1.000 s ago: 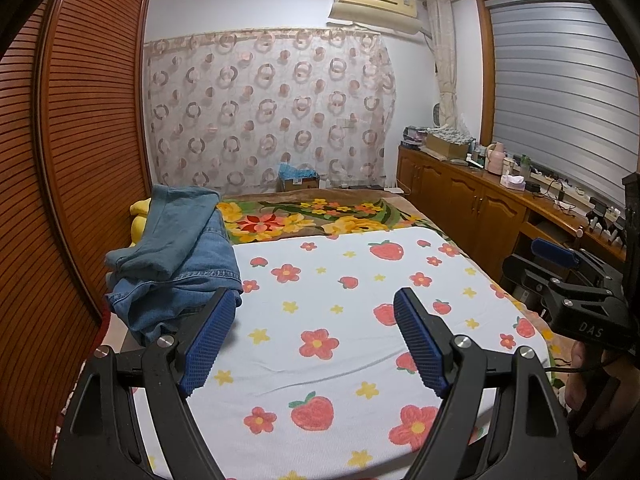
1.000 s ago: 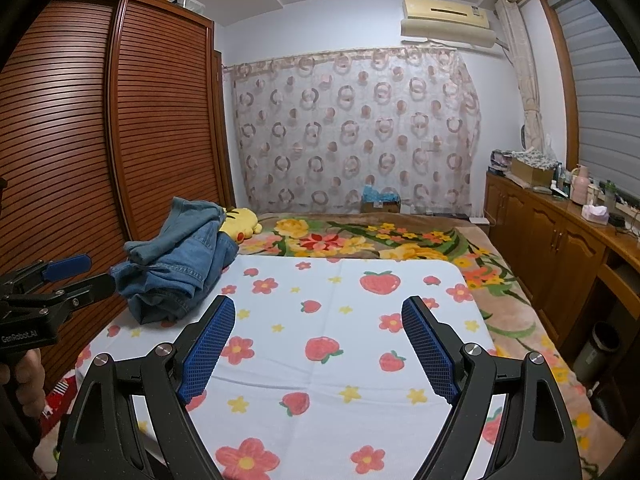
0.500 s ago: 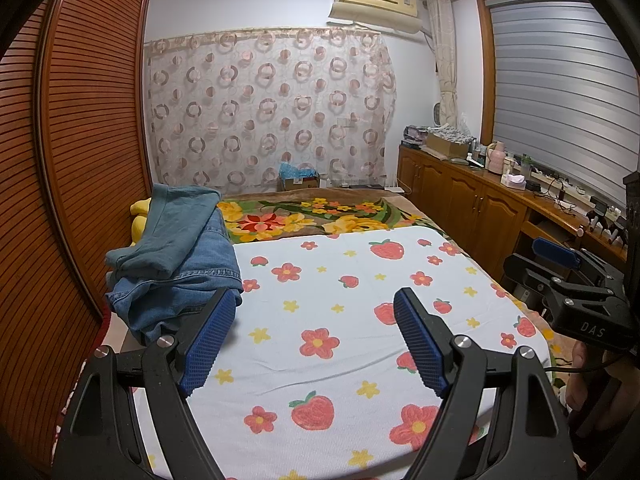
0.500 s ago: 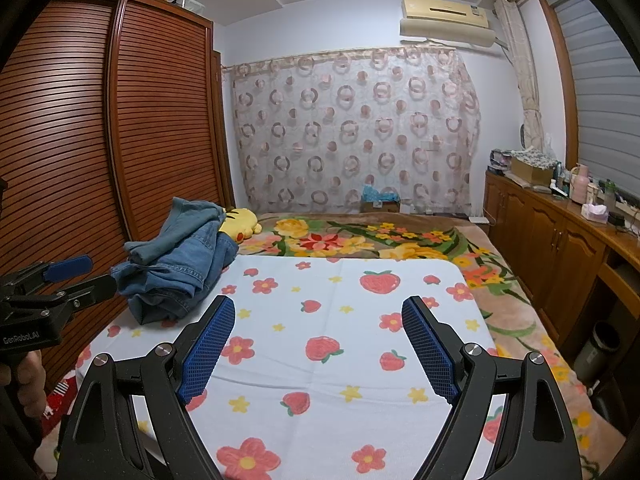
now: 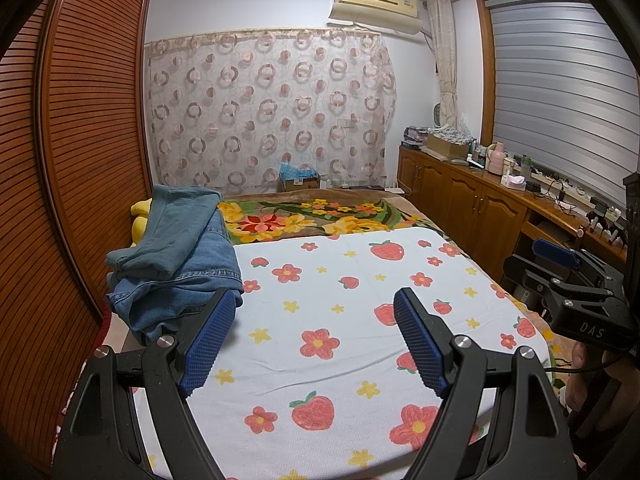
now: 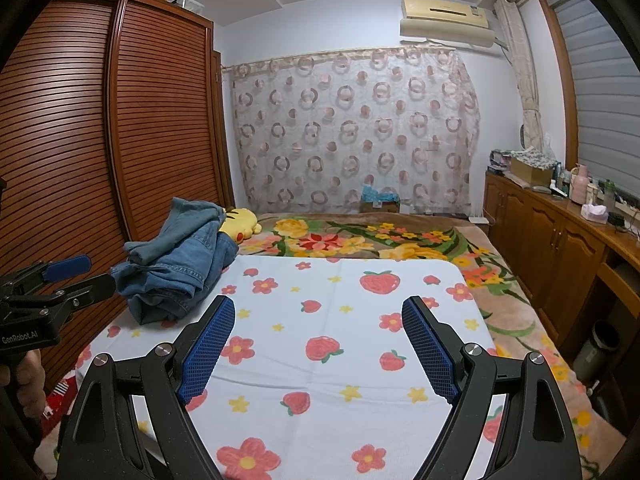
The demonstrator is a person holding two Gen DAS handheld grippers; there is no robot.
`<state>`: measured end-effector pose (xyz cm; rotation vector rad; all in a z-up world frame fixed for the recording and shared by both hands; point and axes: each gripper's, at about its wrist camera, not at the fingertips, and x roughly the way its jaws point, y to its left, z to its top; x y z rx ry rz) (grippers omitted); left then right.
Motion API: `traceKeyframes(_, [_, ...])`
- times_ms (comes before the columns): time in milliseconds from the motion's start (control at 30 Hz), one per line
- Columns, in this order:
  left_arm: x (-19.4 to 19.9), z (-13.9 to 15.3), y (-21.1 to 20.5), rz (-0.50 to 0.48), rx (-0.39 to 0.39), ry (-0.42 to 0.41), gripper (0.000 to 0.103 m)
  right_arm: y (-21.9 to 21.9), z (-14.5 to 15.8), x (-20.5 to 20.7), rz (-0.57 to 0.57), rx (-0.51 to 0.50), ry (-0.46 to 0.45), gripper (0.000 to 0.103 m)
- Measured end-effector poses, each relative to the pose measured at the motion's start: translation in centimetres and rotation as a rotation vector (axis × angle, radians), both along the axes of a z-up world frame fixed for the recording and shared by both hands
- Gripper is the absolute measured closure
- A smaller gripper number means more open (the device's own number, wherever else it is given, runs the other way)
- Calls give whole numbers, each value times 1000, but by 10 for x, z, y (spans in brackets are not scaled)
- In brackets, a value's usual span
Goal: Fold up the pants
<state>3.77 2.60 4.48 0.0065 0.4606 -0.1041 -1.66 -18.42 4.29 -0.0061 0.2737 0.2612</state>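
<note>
A heap of blue denim pants (image 5: pixel 180 264) lies at the left edge of the bed on the white strawberry-and-flower sheet (image 5: pixel 340 320); it also shows in the right wrist view (image 6: pixel 180 268). My left gripper (image 5: pixel 316 320) is open and empty, held above the near part of the sheet, with its left finger just right of the heap. My right gripper (image 6: pixel 318 324) is open and empty above the sheet, right of the heap. Each gripper shows at the edge of the other's view: the right one (image 5: pixel 560 280), the left one (image 6: pixel 60 284).
A slatted wooden wardrobe (image 6: pixel 100 160) stands close along the bed's left side. A yellow plush toy (image 6: pixel 240 220) lies behind the pants. A floral blanket (image 6: pixel 360 240) covers the far bed. A wooden cabinet with clutter (image 5: pixel 480 200) runs along the right wall.
</note>
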Motion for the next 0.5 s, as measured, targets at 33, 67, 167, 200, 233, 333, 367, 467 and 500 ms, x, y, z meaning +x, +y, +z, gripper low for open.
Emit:
traceKeyframes(33, [0, 0, 0, 0, 0, -1, 21, 0, 0, 0, 0, 0, 0, 16])
traceKeyframes(67, [0, 0, 0, 0, 0, 0, 21, 0, 0, 0, 0, 0, 0, 16])
traceKeyframes(167, [0, 0, 0, -1, 0, 0, 21, 0, 0, 0, 1, 0, 0, 16])
traceKeyframes(200, [0, 0, 0, -1, 1, 0, 21, 0, 0, 0, 1, -1, 0, 16])
traceKeyframes(233, [0, 0, 0, 1, 1, 0, 21, 0, 0, 0, 0, -1, -1, 16])
traceKeyframes(333, [0, 0, 0, 0, 0, 0, 21, 1, 0, -1, 0, 0, -3, 16])
traceKeyframes(367, [0, 0, 0, 0, 0, 0, 21, 2, 0, -1, 0, 0, -3, 16])
traceKeyframes(467, [0, 0, 0, 0, 0, -1, 21, 2, 0, -1, 0, 0, -4, 16])
traceKeyframes(500, [0, 0, 0, 0, 0, 0, 21, 2, 0, -1, 0, 0, -3, 16])
